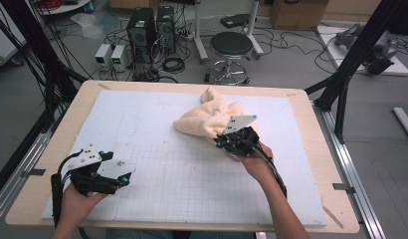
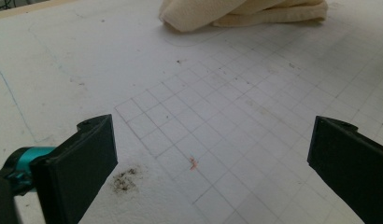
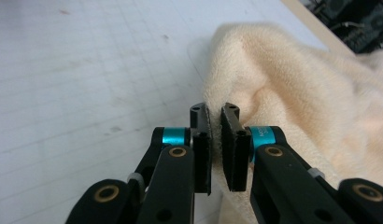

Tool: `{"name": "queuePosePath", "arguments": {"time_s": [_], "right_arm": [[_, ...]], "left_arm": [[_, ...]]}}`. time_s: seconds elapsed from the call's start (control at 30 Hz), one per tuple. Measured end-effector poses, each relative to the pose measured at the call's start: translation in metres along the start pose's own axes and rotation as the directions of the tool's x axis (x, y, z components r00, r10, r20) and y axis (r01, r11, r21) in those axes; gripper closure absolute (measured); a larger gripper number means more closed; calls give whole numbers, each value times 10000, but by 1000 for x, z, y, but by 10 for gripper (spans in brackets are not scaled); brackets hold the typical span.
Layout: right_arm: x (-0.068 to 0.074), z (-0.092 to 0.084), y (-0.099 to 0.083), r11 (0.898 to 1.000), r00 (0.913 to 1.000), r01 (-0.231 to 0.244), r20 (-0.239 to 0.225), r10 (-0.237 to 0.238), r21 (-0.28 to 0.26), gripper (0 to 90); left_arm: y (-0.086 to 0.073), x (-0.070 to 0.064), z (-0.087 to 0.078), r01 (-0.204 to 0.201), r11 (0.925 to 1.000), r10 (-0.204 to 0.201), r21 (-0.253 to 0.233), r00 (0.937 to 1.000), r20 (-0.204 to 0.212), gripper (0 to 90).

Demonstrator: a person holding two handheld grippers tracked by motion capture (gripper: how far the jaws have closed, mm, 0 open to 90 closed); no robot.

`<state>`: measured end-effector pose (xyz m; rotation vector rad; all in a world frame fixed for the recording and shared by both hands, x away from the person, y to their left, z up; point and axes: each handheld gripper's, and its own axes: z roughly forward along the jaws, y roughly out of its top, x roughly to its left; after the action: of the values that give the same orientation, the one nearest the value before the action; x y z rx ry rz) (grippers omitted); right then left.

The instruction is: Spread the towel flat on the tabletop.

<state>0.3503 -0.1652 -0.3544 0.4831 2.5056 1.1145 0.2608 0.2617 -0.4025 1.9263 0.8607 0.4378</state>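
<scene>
right gripper (image 3: pixel 216 140): 2 jaws pinched tight on an edge of the soft cream towel (image 3: pixel 297 98) | left gripper (image 2: pixel 213 154): jaws wide apart, nothing between, towel far ahead | tip: I think lift slowly, keep the pinch firm so the towel does not slip out

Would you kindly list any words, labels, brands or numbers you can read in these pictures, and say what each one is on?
None can be read.
The teal collar on the right gripper, which is shut on the cream towel, carries small print, too blurred to read.
The two white boxes on the floor have lit green displays, too small to read.
The white gridded mat bears only pencilled lines and stains.
</scene>
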Motion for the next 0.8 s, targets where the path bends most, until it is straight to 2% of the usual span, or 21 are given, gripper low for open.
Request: {"name": "queuePosePath", "arguments": {"time_s": [0.03, 0.07, 0.2, 0.3, 0.33, 0.47, 0.5, 0.53, 0.57, 0.67, 0.73, 0.8], "right_arm": [[0, 0, 0, 10000, 10000, 0, 0, 0, 0, 842], [6, -10, 7, 9996, 9997, 232, -98, -233, -136, 843], [14, -23, 22, 9976, 9980, 547, -290, -559, -418, 843], [26, -34, 39, 9922, 9931, 999, -547, -1041, -751, 842], [34, -40, 49, 9872, 9882, 1254, -759, -1331, -981, 843], [40, -43, 57, 9816, 9836, 1410, -945, -1536, -1285, 842], [39, -36, 56, 9836, 9845, 1512, -747, -1588, -983, 840], [35, -29, 52, 9863, 9861, 1480, -652, -1528, -731, 840], [35, -29, 52, 9863, 9861, 1480, -652, -1528, -731, 840], [17, -1, 30, 9973, 9944, 731, -766, -728, 11, 837], [9, 17, 13, 9984, 9965, 275, -807, -235, 491, 827], [3, 23, 1, 9991, 9952, -202, -952, 237, 371, 791]], "left_arm": [[0, 0, 0, 0, 10000, 0, 0, 10000, 0, 18], [0, -1, 0, 15, 10000, -15, -11, 10000, 13, 18], [-1, -2, 0, 69, 10000, -69, 16, 10000, -39, 18], [-1, -3, -2, 82, 10000, -83, -34, 9999, -58, 18], [-1, -3, -2, 93, 9999, -93, -48, 9999, -58, 18], [0, -5, -1, 110, 9999, -110, -110, 9999, 33, 18], [1, -6, 0, 105, 9999, -105, -110, 9999, 71, 18], [1, -7, 0, 67, 9999, -66, -86, 9999, 97, 19], [2, -8, 1, -3, 10000, 4, -57, 9999, 157, 19], [3, -11, 3, -149, 9999, 151, -56, 9991, 388, 50], [4, -13, 4, -154, 9998, 158, -83, 9983, 569, 108], [5, -15, 8, -216, 9997, 219, -57, 9976, 662, 111]]}}
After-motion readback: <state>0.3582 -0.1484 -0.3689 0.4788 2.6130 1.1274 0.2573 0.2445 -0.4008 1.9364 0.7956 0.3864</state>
